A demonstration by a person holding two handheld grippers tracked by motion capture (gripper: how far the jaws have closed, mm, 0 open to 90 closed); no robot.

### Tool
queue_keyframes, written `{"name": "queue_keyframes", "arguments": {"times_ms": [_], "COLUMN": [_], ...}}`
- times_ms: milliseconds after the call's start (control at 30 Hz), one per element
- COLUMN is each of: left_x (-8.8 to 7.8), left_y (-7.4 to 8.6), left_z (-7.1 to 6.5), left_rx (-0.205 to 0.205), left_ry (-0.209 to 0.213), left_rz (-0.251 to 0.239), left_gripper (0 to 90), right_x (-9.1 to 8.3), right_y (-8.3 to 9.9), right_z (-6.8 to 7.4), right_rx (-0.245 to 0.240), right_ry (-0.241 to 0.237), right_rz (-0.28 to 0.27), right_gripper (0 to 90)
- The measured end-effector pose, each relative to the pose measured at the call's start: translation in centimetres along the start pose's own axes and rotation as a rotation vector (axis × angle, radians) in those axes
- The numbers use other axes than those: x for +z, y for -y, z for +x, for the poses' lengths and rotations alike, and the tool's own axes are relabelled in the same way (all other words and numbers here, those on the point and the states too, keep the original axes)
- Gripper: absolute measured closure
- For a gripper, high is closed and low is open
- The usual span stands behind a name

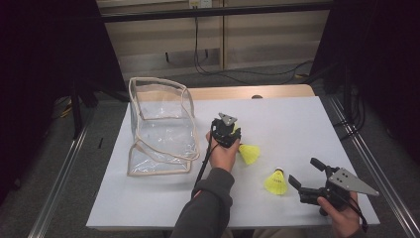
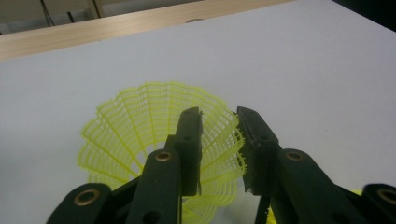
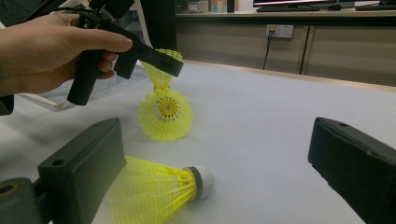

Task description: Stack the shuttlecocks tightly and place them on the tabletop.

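A hand holds my left gripper (image 1: 238, 143) mid-table, over a yellow mesh shuttlecock (image 1: 249, 153). In the left gripper view its jaws (image 2: 219, 113) straddle the skirt rim of that shuttlecock (image 2: 140, 121). A gap shows between them and the pads do not press the mesh. From the right gripper view the left gripper (image 3: 163, 65) has this shuttlecock (image 3: 161, 72) skirt-up between its jaws. Another shuttlecock (image 3: 166, 114) lies just below on the table. My right gripper (image 1: 302, 170) is open near the front right. A third shuttlecock (image 1: 276, 182) with a white cork lies beside one of its jaws (image 3: 159, 189).
A clear plastic bag (image 1: 158, 126) with beige trim stands open at the left of the white tabletop (image 1: 297, 119). The table's wooden far edge (image 1: 237, 92) runs behind it. Metal rails (image 1: 366, 163) and cables flank the table.
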State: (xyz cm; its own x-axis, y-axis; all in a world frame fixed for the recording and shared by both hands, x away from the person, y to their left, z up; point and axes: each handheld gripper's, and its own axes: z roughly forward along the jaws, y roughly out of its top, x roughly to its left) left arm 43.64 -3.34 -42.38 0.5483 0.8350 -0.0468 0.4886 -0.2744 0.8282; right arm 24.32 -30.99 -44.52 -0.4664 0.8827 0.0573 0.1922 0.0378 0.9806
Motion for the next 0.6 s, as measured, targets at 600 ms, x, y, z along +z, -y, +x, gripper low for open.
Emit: {"name": "queue_keyframes", "arguments": {"times_ms": [600], "left_x": [-0.55], "left_y": [-0.18], "left_z": [0.67], "left_rx": [0.06], "left_ry": [-0.081], "left_rz": [-0.016], "left_gripper": [88.7], "right_x": [0.0], "right_y": [0.01], "right_z": [-0.05], "right_rx": [0.001], "right_ry": [-0.003], "right_rz": [-0.003], "right_gripper": [3.1]}}
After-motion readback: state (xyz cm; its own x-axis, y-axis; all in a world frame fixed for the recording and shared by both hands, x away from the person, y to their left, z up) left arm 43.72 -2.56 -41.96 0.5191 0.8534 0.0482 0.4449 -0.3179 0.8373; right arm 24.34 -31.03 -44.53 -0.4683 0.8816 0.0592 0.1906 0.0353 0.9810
